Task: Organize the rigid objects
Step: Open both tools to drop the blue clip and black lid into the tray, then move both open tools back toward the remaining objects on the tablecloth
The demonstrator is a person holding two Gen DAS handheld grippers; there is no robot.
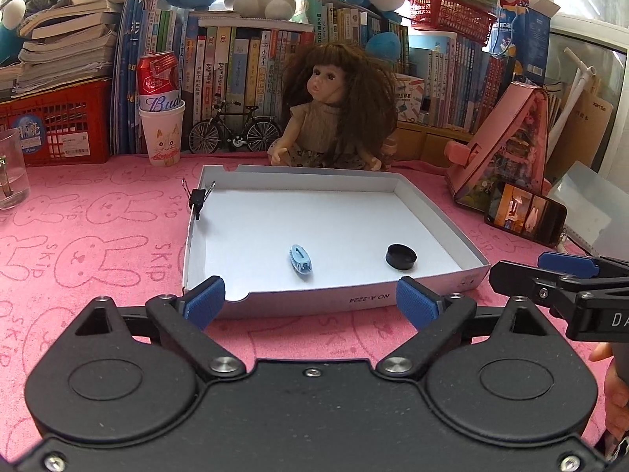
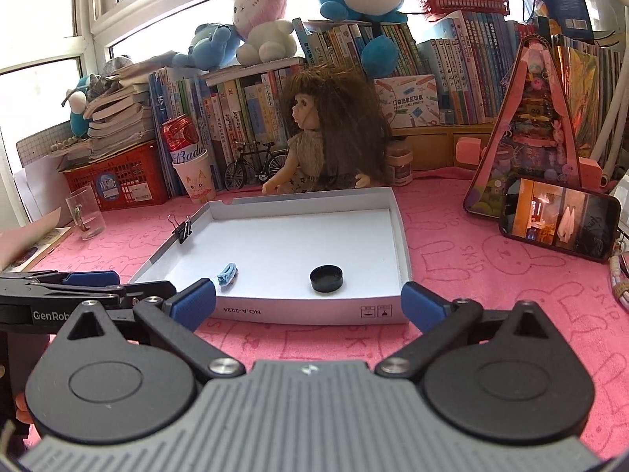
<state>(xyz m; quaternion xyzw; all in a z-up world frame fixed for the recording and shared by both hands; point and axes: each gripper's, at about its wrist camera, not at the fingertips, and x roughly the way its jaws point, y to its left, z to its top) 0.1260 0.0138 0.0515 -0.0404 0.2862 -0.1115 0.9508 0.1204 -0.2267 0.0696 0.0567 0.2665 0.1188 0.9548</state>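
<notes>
Nearest the cameras, both grippers hang low over the pink rabbit-print cloth [image 1: 98, 236], just short of the near wall of the white cardboard tray [image 1: 314, 303]. The left gripper [image 1: 310, 305] has its blue-padded jaws spread wide with nothing between them; the right gripper [image 2: 310, 303] is likewise wide apart and empty. The pads look ribbed and rubbery against hard black linkages.

Inside the tray, two small rigid pieces lie on the smooth matte floor. The light blue hair clip [image 1: 300, 262] sits straight ahead of the left gripper, a little left of the tray's middle. It is an elongated oval of glossy plastic, its long axis running roughly away from that gripper and leaning slightly right. From the right wrist view it lies ahead and well to the left, so the left gripper seems the nearer one for it. The black bottle cap [image 1: 401, 257] is a short round disc with a raised rim, well apart from the clip on the right side; it lies almost dead ahead of the right gripper, which is the better placed for it.

Further back, a black binder clip [image 1: 198, 200] is pinched onto the tray's left wall, its wire handles splayed; how firmly it bites cannot quite be told.

Beyond the tray sits a brown-haired doll [image 1: 334, 106].
</notes>
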